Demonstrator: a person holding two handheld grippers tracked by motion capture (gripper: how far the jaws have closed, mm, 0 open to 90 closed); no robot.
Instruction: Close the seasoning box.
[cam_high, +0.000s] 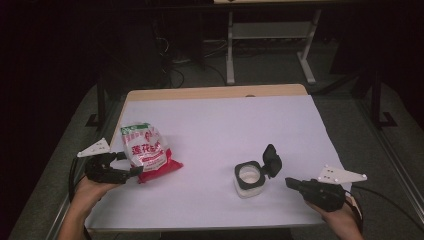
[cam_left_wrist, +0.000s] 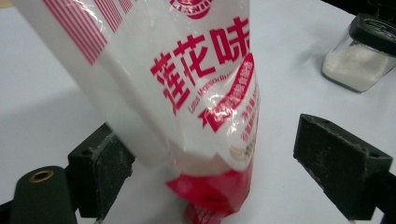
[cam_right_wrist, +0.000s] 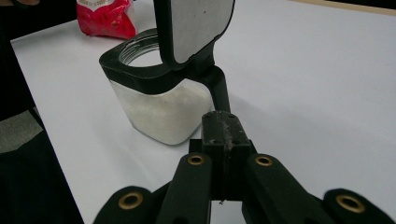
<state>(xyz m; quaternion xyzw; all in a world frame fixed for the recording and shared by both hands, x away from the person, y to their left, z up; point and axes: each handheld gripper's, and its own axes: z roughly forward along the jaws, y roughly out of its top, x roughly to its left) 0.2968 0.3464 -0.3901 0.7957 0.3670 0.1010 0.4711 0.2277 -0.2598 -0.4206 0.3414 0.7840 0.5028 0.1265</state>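
Note:
A white and red seasoning bag (cam_high: 147, 152) stands on the left of the white table (cam_high: 220, 125). My left gripper (cam_high: 132, 172) is open around its lower part. In the left gripper view the bag (cam_left_wrist: 187, 93) sits between the two pads (cam_left_wrist: 100, 168), with the left one against it and the right one apart. A small clear jar (cam_high: 248, 179) of white powder, its black flip lid (cam_high: 272, 160) standing open, is at the right. My right gripper (cam_high: 292, 183) is shut just right of it, jaws pressed together (cam_right_wrist: 224, 133) near the lid's hinge, holding nothing.
The jar (cam_left_wrist: 359, 60) shows far off in the left gripper view and the bag's red bottom (cam_right_wrist: 105, 18) in the right gripper view. Bare white tabletop lies between and beyond both objects. A desk frame (cam_high: 270, 40) and cables stand behind the table.

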